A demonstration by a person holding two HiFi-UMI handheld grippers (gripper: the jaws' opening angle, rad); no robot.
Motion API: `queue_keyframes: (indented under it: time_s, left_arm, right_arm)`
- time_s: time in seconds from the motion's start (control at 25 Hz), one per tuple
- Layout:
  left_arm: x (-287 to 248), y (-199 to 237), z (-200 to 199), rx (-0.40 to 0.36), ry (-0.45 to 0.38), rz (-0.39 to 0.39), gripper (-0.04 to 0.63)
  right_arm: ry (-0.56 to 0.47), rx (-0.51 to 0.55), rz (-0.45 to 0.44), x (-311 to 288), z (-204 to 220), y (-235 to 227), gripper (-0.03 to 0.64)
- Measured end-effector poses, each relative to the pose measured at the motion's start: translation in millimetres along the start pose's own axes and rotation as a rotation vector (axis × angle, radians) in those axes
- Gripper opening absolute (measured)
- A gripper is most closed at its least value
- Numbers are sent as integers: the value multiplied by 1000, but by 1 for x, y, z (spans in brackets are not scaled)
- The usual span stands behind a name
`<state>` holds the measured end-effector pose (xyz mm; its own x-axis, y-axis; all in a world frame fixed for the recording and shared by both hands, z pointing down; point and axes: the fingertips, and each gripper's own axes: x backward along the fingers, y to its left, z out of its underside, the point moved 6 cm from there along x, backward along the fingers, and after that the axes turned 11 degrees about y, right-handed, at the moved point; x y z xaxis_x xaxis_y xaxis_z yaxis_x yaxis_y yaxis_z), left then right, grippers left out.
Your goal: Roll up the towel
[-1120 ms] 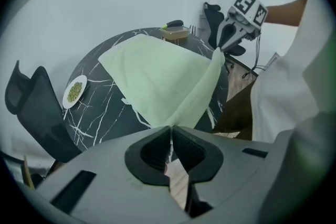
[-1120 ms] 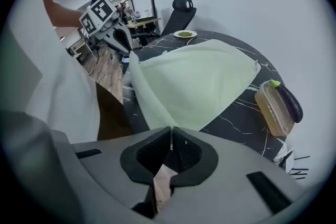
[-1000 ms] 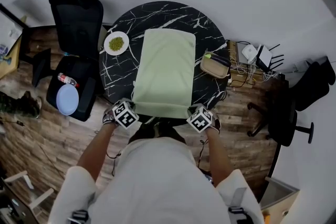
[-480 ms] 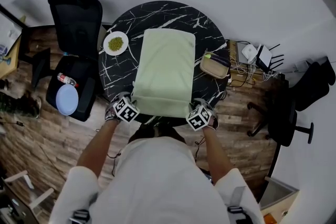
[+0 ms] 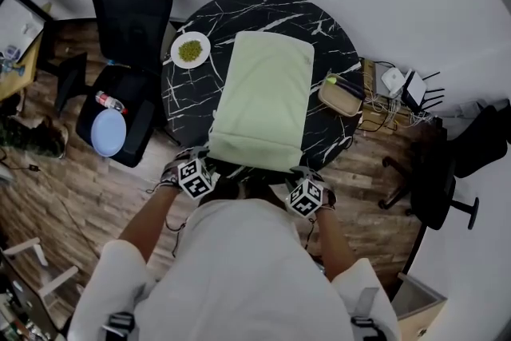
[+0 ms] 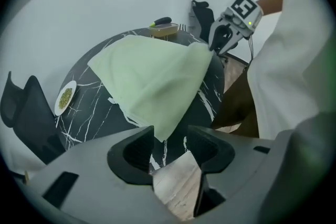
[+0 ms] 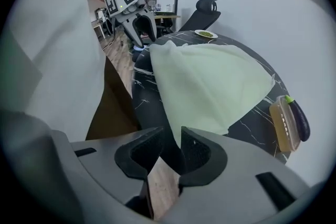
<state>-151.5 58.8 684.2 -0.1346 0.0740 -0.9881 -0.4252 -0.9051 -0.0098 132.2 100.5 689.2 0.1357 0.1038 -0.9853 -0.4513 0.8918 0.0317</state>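
A pale green towel (image 5: 263, 100) lies lengthwise on the round black marble table (image 5: 184, 104), its near edge hanging over the rim. My left gripper (image 5: 200, 164) is at the near left corner. Its jaws have just been opening, and the corner's tip (image 6: 160, 131) dangles between the pads (image 6: 139, 147) without being pressed. My right gripper (image 5: 306, 184) is at the near right corner. Its jaws opened, then narrowed slightly. A small gap (image 7: 172, 141) remains, and the towel's edge (image 7: 210, 86) runs down beside it, not gripped. Each gripper view shows the other gripper (image 6: 231, 29) (image 7: 131, 8) across the towel.
A white plate of green food (image 5: 190, 51) sits at the table's far left. A tan tray with an aubergine (image 5: 342, 92) sits at its right edge. A black office chair (image 5: 128, 12) holding a blue plate (image 5: 108, 132) stands left; another chair (image 5: 435, 180) and cables (image 5: 399, 84) are right.
Both grippers moved toward the towel's near edge, then drew back toward the person's body. The head view has shifted, so the table now sits higher and further right.
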Motion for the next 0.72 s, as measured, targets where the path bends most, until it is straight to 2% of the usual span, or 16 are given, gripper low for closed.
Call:
queue_keyframes:
  time_s: [0.16,0.36,0.56,0.72]
  left_arm:
    - [-12,0,-2,2,27,-24,170]
    - [-26,-1,0,-18,88,-8,167]
    - [-29,4,-1,-11,108,-8,155]
    - [-30,10,-2,8,121,-34,86]
  right_arm:
    - [21,0,12,-10,0,-2,95]
    - [60,3,3,-21,1,-2,95]
    - [80,4,-1,-23,-2,-4,93]
    - [81,1,46,-25,-4,-10,28]
